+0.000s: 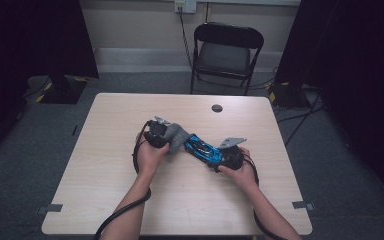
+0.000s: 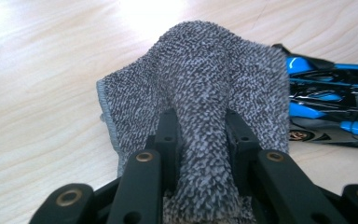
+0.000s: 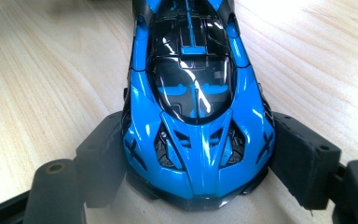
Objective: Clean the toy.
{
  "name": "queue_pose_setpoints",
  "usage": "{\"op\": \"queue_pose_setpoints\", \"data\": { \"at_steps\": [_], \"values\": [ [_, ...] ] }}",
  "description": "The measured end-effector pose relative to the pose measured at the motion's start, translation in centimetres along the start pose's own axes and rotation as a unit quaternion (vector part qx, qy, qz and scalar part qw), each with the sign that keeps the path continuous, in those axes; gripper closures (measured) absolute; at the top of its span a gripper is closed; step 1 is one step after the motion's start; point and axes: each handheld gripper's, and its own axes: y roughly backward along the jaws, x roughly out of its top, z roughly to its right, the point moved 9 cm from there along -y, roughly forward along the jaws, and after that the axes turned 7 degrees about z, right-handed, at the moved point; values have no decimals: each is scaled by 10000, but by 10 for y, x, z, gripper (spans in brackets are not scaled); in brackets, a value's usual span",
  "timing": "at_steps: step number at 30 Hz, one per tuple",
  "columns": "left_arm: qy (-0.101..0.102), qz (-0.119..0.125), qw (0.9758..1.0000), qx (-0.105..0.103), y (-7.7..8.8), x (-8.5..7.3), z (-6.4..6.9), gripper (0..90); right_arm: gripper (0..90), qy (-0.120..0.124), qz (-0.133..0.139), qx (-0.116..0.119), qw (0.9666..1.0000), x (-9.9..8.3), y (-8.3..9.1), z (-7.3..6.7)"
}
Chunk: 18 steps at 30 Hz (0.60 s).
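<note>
**Cloth at the car, both grippers loaded**

On the pale wooden table (image 1: pixel 130 200), the left gripper (image 2: pixel 198 121) is clenched on a bunched fold of speckled grey terry cloth (image 2: pixel 205 70), which drapes ahead of its jaws and reaches the far end of the glossy blue and black toy sports car (image 3: pixel 196 102). The right gripper (image 3: pixel 196 168) clamps that car by its flanks near one end, with the car lying mid-table.

Risks, as I judge them: the cloth's loops could snag on the car's vents or fins, and a hard wipe could twist the smooth body out from between the pads. No containers are on the table.
</note>
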Motion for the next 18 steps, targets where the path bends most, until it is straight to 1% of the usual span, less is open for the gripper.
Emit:
{"op": "queue_pose_setpoints", "data": {
  "at_steps": [2,5,7,8,9,10,11,13,15,16,17,18],
  "values": [
    [-3,50,10000,-13,5,3,1,713,249,-1,0,0,10000,0,0,0],
    [-81,189,9998,-12,10,8,4,713,249,-1,-1,0,10000,0,0,0],
    [-133,217,9997,-54,13,11,8,713,249,-1,-1,-1,10000,0,0,0],
    [-115,259,9996,-85,14,12,11,713,249,0,0,0,10000,0,0,0],
    [-115,259,9996,-85,14,12,11,713,249,0,-1,0,10000,0,0,0],
    [-172,287,9993,-173,15,14,17,712,249,1,-1,-1,10000,0,0,0],
    [-172,341,9991,-184,15,16,21,713,249,0,-1,0,10000,0,0,0],
    [-208,401,9986,-274,15,19,28,713,249,1,-1,0,10000,0,0,0],
    [-265,414,9981,-379,15,21,37,713,249,0,-1,0,10000,0,0,0],
    [-254,432,9979,-410,15,22,40,713,249,1,-1,0,10000,0,0,0],
    [-254,432,9979,-410,15,22,40,712,249,1,-1,0,10000,0,0,0],
    [-287,436,9975,-483,13,25,49,712,249,1,0,0,10000,0,0,0]
  ]
}}
